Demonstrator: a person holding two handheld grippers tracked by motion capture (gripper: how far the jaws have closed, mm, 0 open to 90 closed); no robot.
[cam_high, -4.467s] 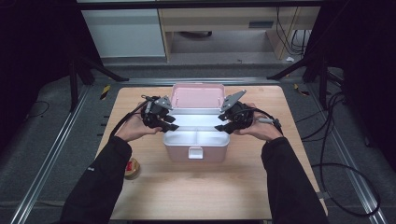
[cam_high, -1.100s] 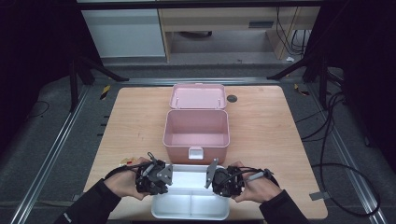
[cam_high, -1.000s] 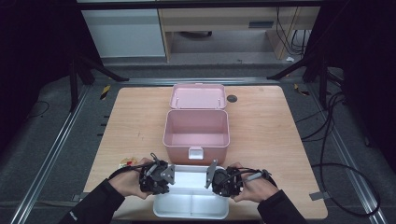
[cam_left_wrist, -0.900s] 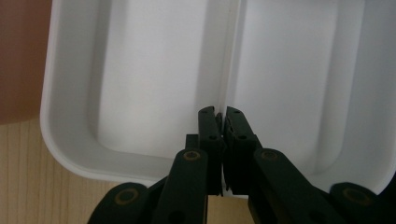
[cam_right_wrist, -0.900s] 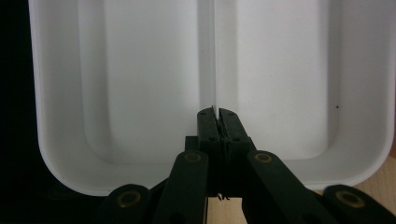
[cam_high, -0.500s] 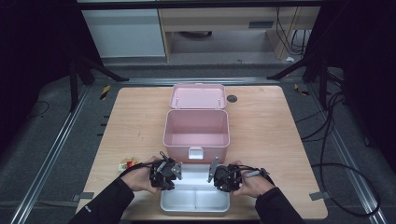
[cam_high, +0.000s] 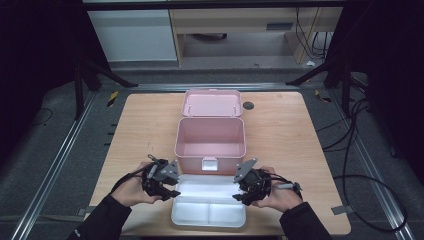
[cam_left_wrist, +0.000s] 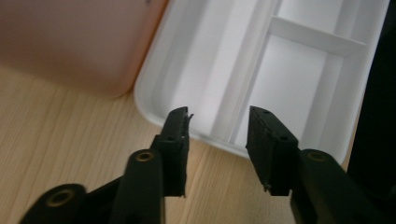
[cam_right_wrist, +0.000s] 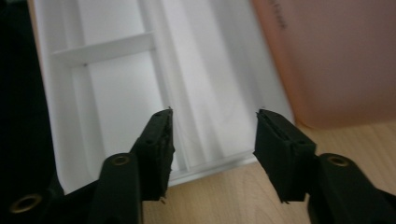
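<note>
High view: a white plastic divided tray (cam_high: 208, 202) lies flat at the near edge of the light wooden desk (cam_high: 280, 125), just in front of an open pink plastic box (cam_high: 210, 142), whose lid (cam_high: 211, 103) is folded back toward the far edge. The left hand-held gripper (cam_high: 169, 188) sits at the tray's left end and the right hand-held gripper (cam_high: 245, 194) at its right end, each held in a hand with a dark sleeve. Left gripper view: the left hand-held gripper (cam_left_wrist: 218, 122) has just been opening its jaws; they stand apart over the tray's rim (cam_left_wrist: 177, 122) and grip nothing. Right gripper view: the right hand-held gripper (cam_right_wrist: 214, 122) has likewise just been opening, its jaws spread either side of the tray's end wall (cam_right_wrist: 212, 164), pads clear of it. The pink box's wall (cam_right_wrist: 331, 60) stands just beside the tray.
</note>
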